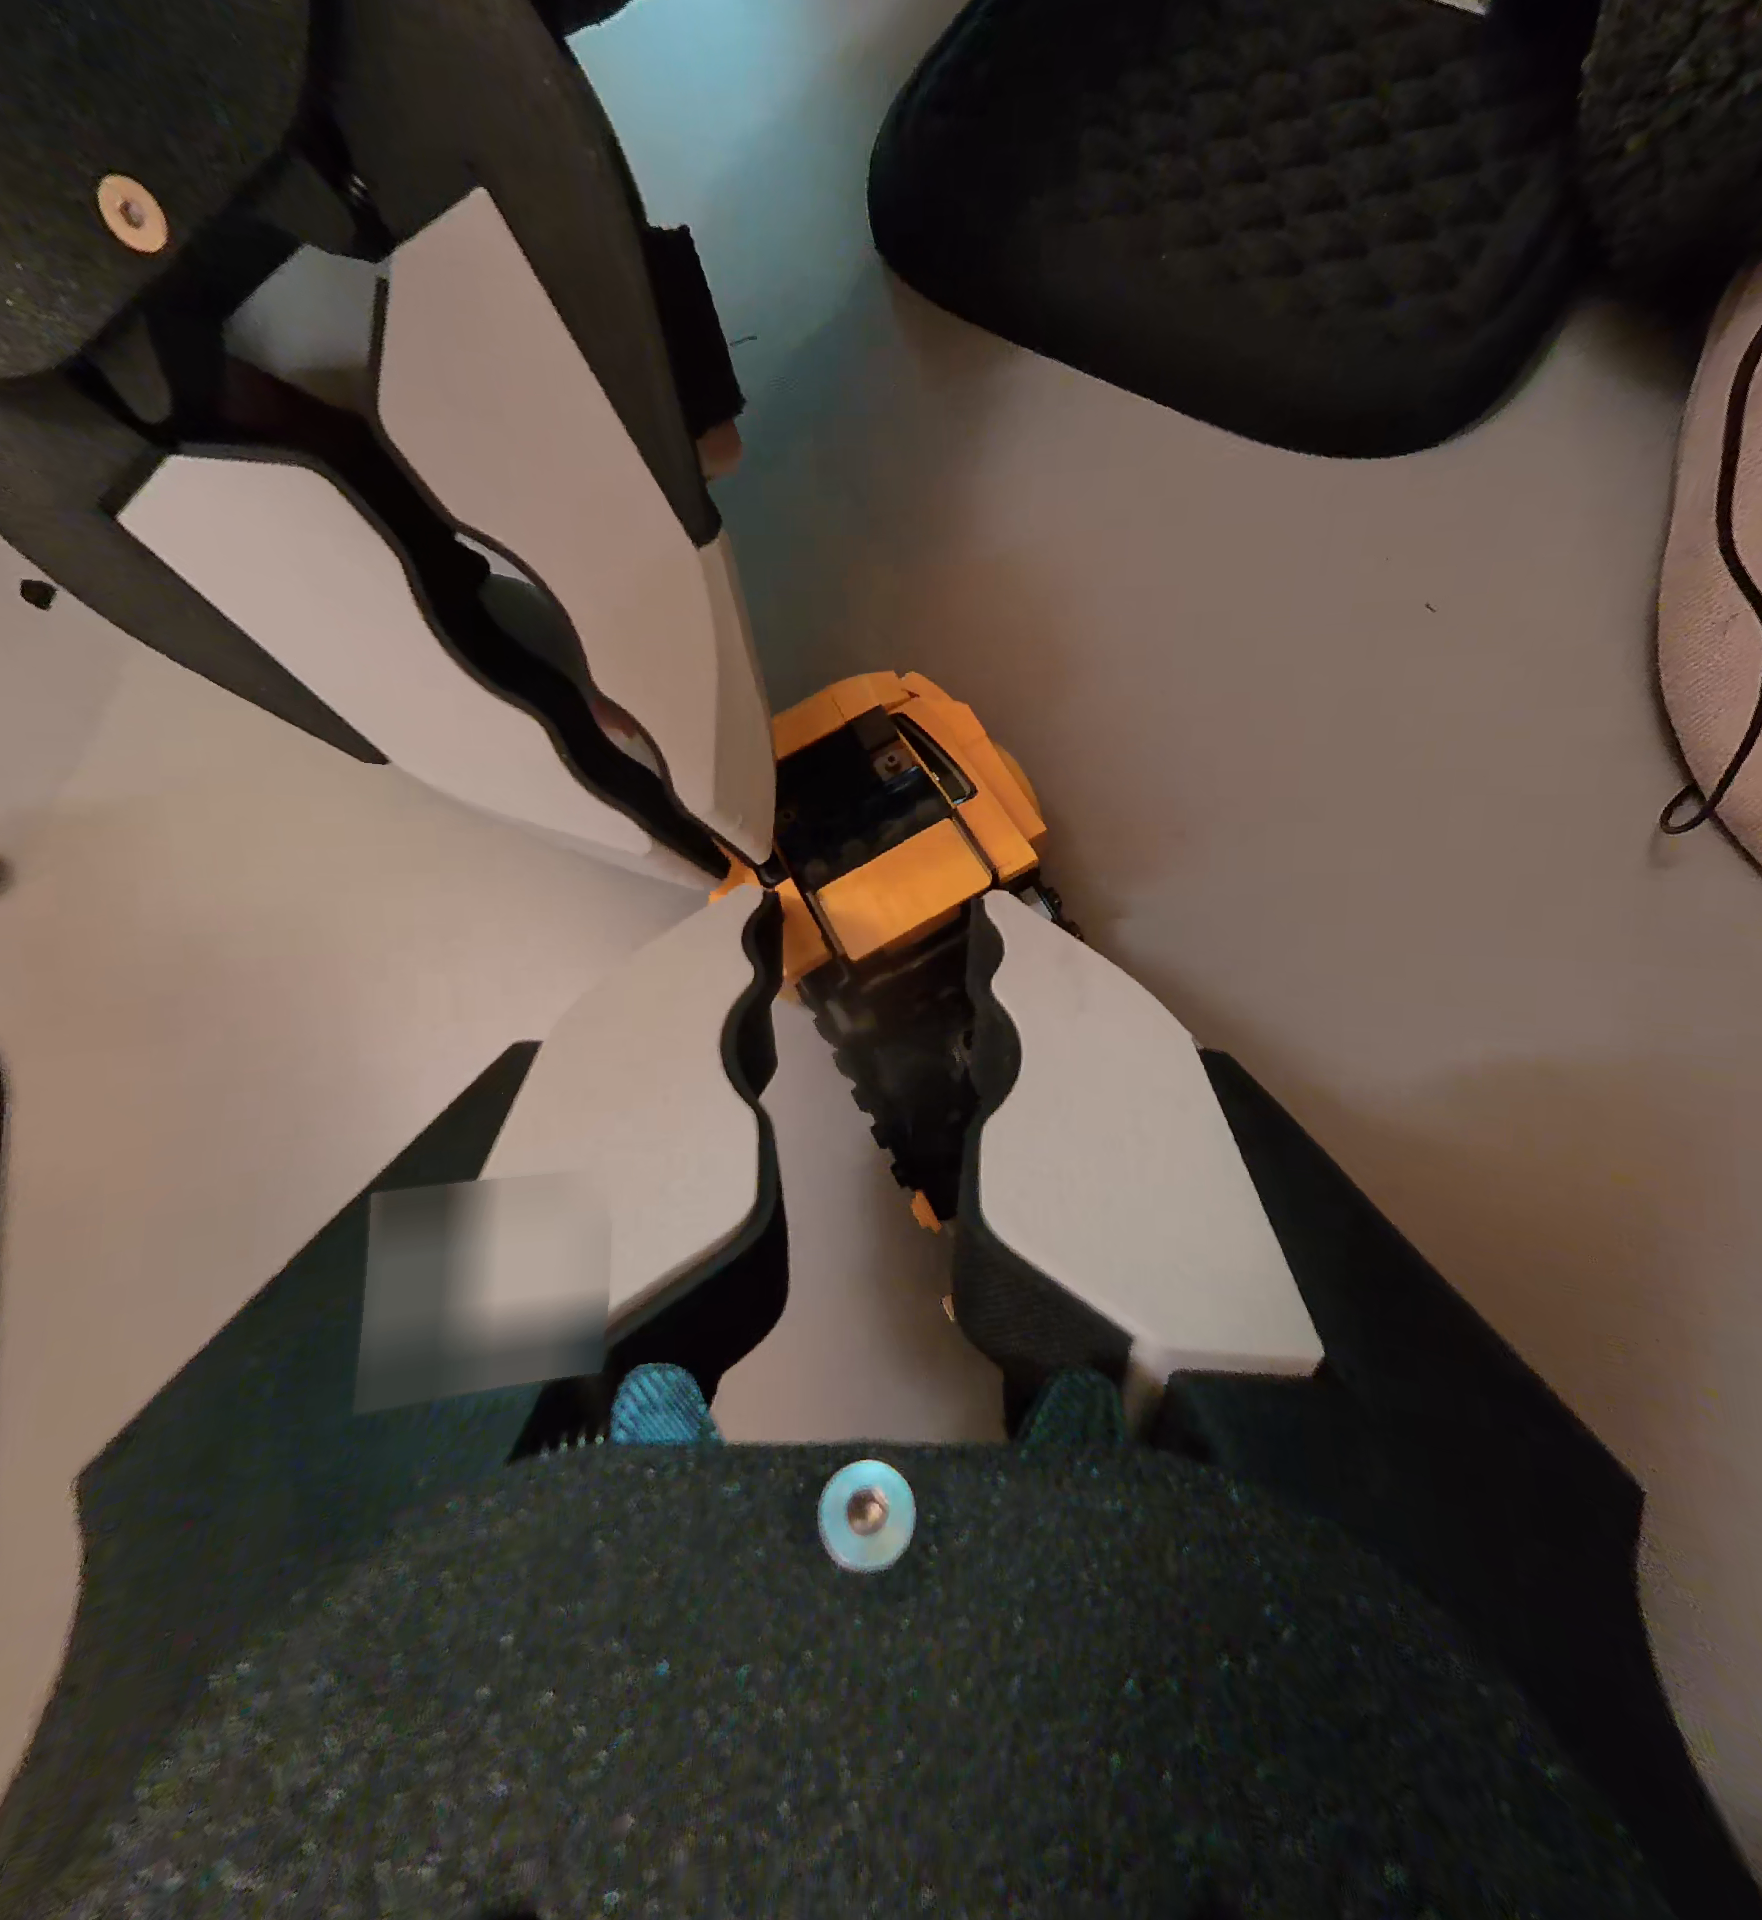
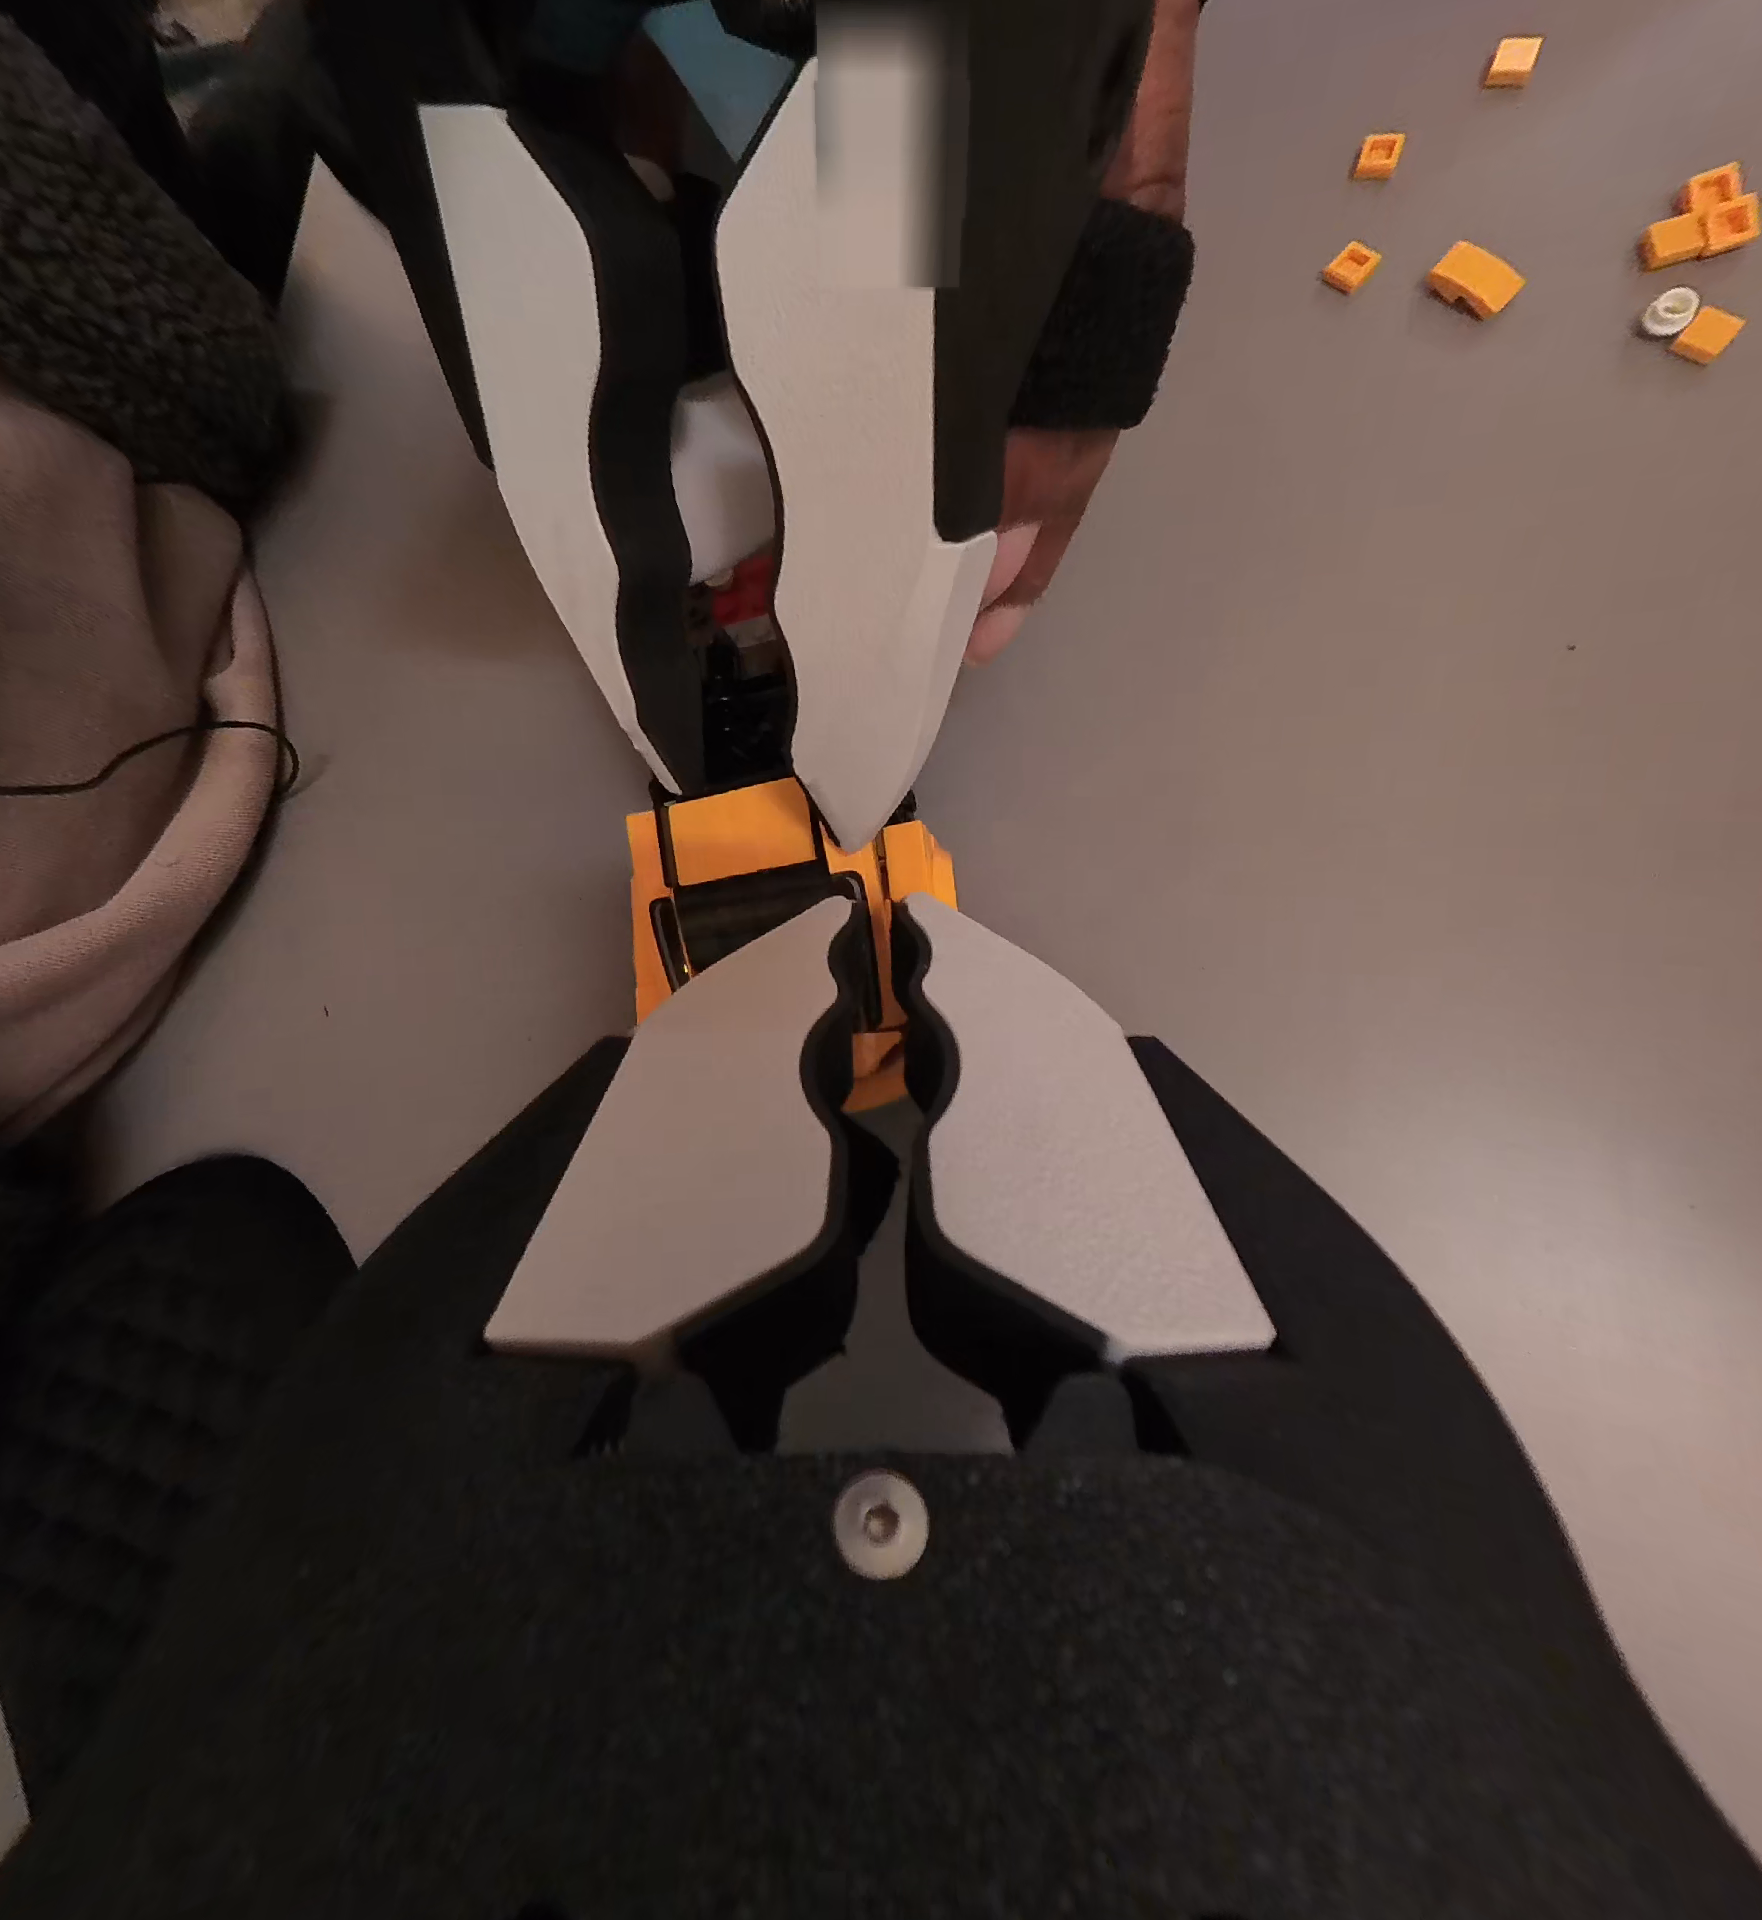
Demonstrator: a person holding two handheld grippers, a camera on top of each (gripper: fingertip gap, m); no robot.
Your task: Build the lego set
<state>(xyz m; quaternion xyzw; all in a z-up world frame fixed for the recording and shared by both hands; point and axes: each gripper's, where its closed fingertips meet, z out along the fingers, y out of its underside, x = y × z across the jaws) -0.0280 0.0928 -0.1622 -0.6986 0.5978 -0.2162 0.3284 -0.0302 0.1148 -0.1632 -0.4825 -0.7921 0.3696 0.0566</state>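
Note:
A yellow and black brick-built toy car (image 1: 908, 894) is held over the grey table (image 1: 1324, 831) between both grippers. My left gripper (image 1: 877, 925) is shut on the car's black underside, one pad on each side. In the right wrist view it comes in from the top (image 2: 763, 810) and straddles the car's (image 2: 731, 842) far end. My right gripper (image 2: 877, 914) is shut on a thin yellow and black panel at the car's side. In the left wrist view it comes in from the upper left (image 1: 742, 862), its tips pinched at the car's edge.
Several loose yellow bricks (image 2: 1469, 275) and a small white round piece (image 2: 1672, 312) lie at the table's far right. A beige cloth with a black cord (image 2: 77, 727) and a black quilted pad (image 1: 1220, 208) lie beside the work area. A hand (image 2: 1022, 582) holds the left gripper. My two grippers' fingertips are within a few centimetres of each other. Left tips and right tips are each some 20 cm from the small white round piece (image 2: 1672, 312).

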